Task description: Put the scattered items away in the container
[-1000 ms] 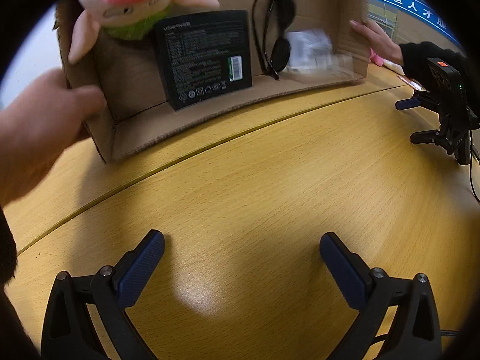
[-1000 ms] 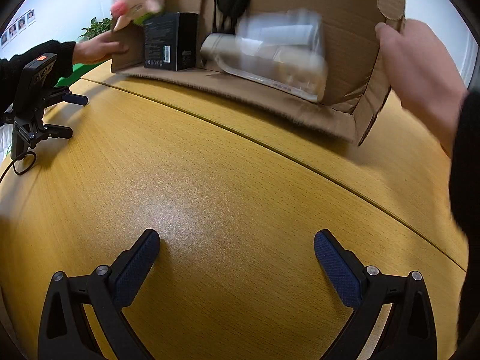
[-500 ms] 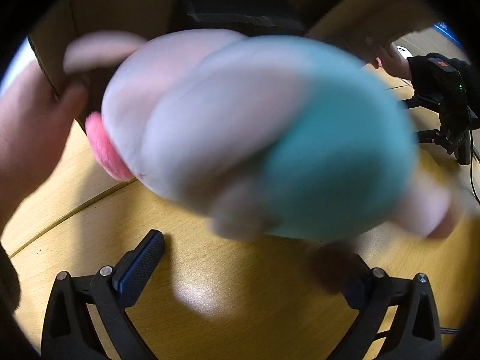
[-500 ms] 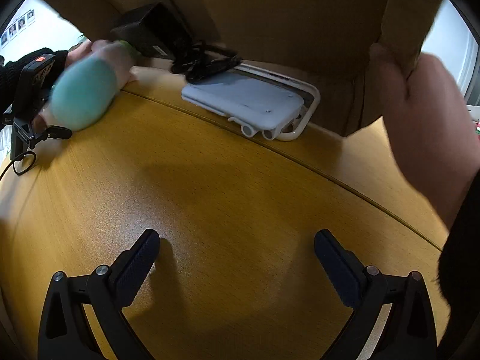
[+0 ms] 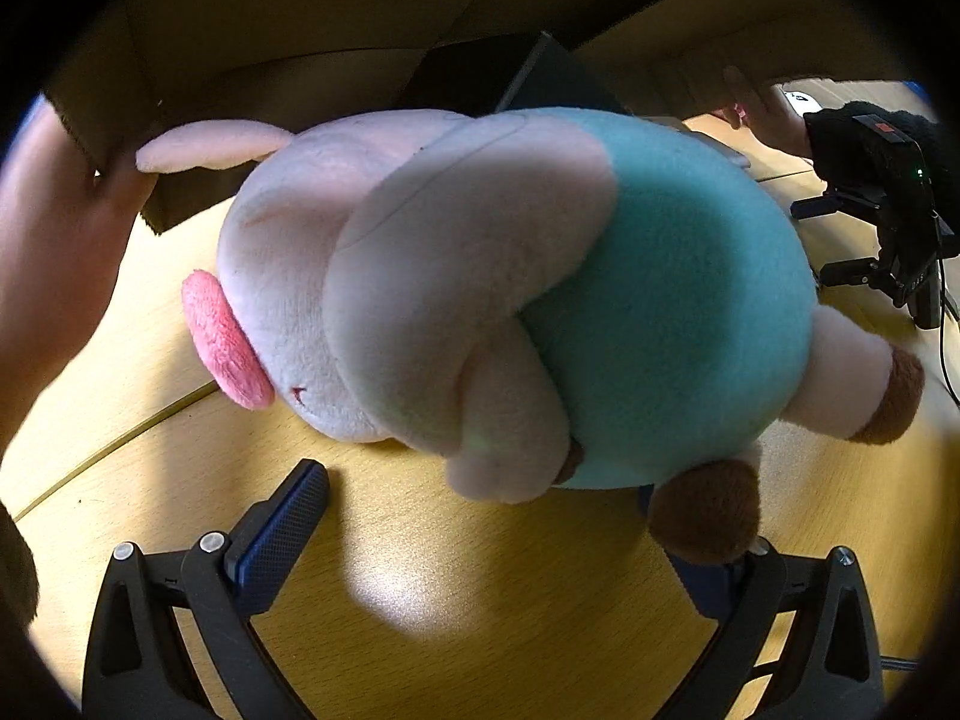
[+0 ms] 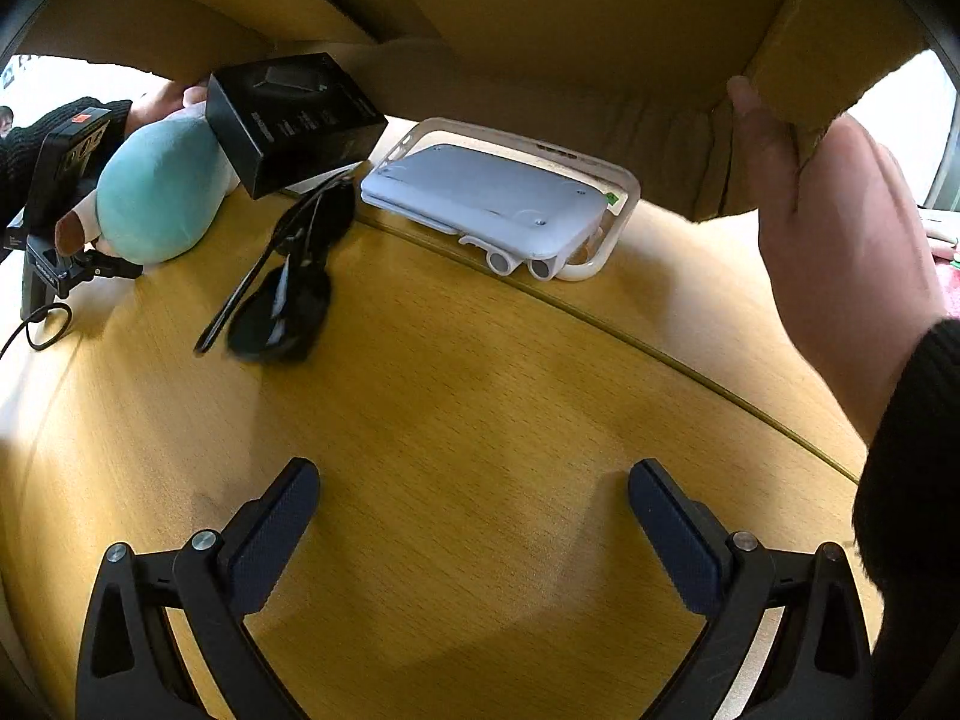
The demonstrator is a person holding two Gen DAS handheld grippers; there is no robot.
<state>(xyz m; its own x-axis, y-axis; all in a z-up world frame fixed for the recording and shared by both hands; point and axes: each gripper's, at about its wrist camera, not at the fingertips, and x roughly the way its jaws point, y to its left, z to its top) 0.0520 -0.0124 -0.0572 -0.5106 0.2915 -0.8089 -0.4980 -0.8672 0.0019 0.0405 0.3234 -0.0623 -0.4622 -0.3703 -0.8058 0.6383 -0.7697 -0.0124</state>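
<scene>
A person's bare hands hold an upturned cardboard box above the wooden table. A plush pig in a teal shirt lies on the table just in front of my open left gripper and hides its right finger. It also shows in the right wrist view. A black box, black sunglasses and a white packaged item lie under the cardboard box. My right gripper is open and empty, nearer than these.
The wooden table has a curved seam across it. Each view shows the other gripper resting on the table: a black device at the right in the left wrist view, at the far left in the right wrist view.
The hands have tipped the box over and lifted it. The pig, black box, sunglasses and white package have fallen out onto the table. Both grippers have stayed still.
</scene>
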